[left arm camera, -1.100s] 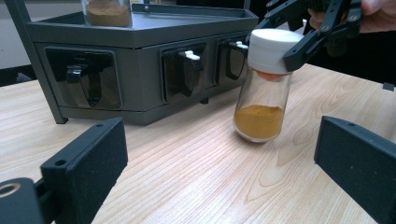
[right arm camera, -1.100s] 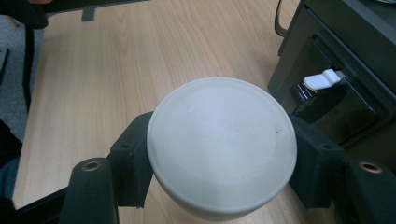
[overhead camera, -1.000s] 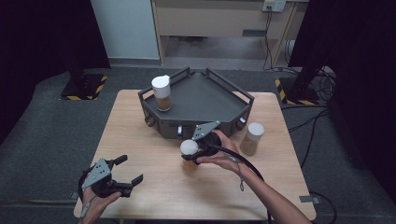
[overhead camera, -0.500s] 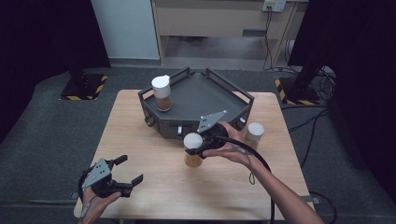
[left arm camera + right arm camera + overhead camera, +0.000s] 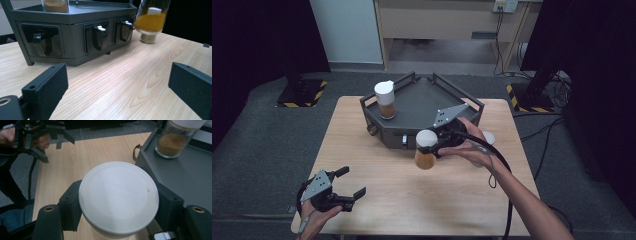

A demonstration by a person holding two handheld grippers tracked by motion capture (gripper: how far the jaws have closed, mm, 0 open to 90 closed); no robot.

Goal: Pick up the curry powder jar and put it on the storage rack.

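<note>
A glass jar (image 5: 425, 151) with a white lid and orange powder hangs above the table, just in front of the dark grey tray stand (image 5: 419, 102). My right gripper (image 5: 430, 143) is shut on it just under the lid. In the right gripper view the white lid (image 5: 118, 195) sits between the two black pads. A second jar (image 5: 385, 99) of brown powder stands upright on the tray's left corner and appears as the brown jar (image 5: 175, 140). My left gripper (image 5: 351, 182) rests open and empty at the table's front left, facing the stand (image 5: 75, 30) and the lifted jar (image 5: 150, 18).
A third white-lidded jar (image 5: 488, 136) stands on the table behind the right hand, mostly hidden. The stand's front has small drawers with handles (image 5: 98, 35). A cable trails from the right gripper along the forearm. Bare wood lies between the two grippers.
The right gripper has lifted the orange jar off the table and carried it up and toward the stand. The left gripper has stayed still.
</note>
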